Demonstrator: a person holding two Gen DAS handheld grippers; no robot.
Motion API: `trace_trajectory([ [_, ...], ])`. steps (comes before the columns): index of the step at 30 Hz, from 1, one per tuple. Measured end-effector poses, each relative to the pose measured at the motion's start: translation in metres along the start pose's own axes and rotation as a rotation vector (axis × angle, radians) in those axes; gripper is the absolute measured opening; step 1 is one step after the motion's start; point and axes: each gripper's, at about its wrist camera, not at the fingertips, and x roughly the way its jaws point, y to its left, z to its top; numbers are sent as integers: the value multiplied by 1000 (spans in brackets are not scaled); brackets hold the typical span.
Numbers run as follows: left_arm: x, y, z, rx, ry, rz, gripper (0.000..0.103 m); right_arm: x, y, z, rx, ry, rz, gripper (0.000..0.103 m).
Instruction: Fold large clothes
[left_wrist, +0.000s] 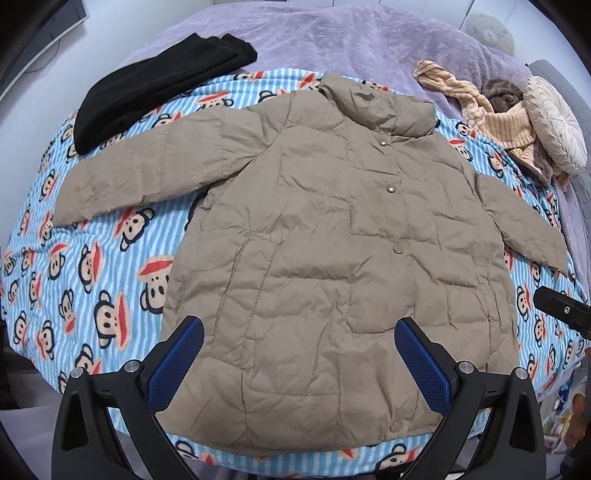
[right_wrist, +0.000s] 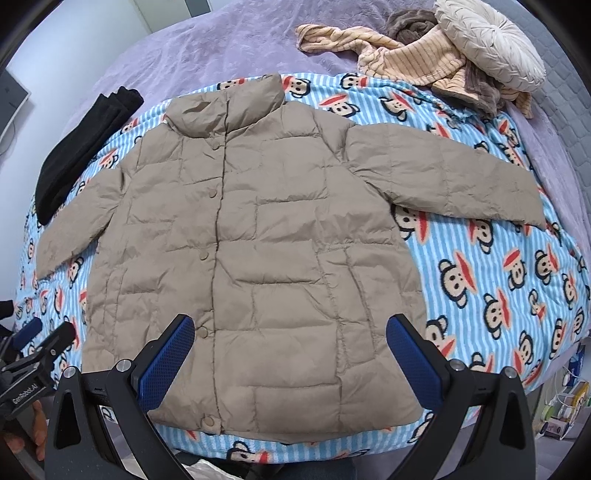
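Note:
A tan puffer jacket lies flat and buttoned on a blue striped monkey-print blanket, collar away from me and both sleeves spread out. It also shows in the right wrist view. My left gripper is open and empty, held above the jacket's hem. My right gripper is open and empty, also above the hem. The left gripper shows at the left edge of the right wrist view.
A folded black garment lies at the blanket's far left. A pile of striped beige clothes and a round cream cushion sit at the far right on the purple bedspread. The bed's near edge is just below the hem.

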Motion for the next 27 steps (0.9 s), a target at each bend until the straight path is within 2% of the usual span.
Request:
trace_trajectory([
  [3,21,26,7,-55,17,-19,103,15,5,-2,11,43,83,103],
  [8,51,89,30,-162,-50,-43,103,52,36,-2,2,111,88,103],
  [10,65,126,42,-241,-89,-80,103,68,54,0,-17,127,94,103],
  [15,111,234,67,-524,-158,-183,103,108,98,11,-72,146,133,103],
  [19,147,297,83,-665,-187,-240,103,134,131,14,-109,148,178,103],
  [24,169,334,111,-713,-222,-217,103,155,158,22,-145,123,216,103],
  [27,175,338,131,-701,-249,-160,101,160,169,33,-155,86,238,103],
])
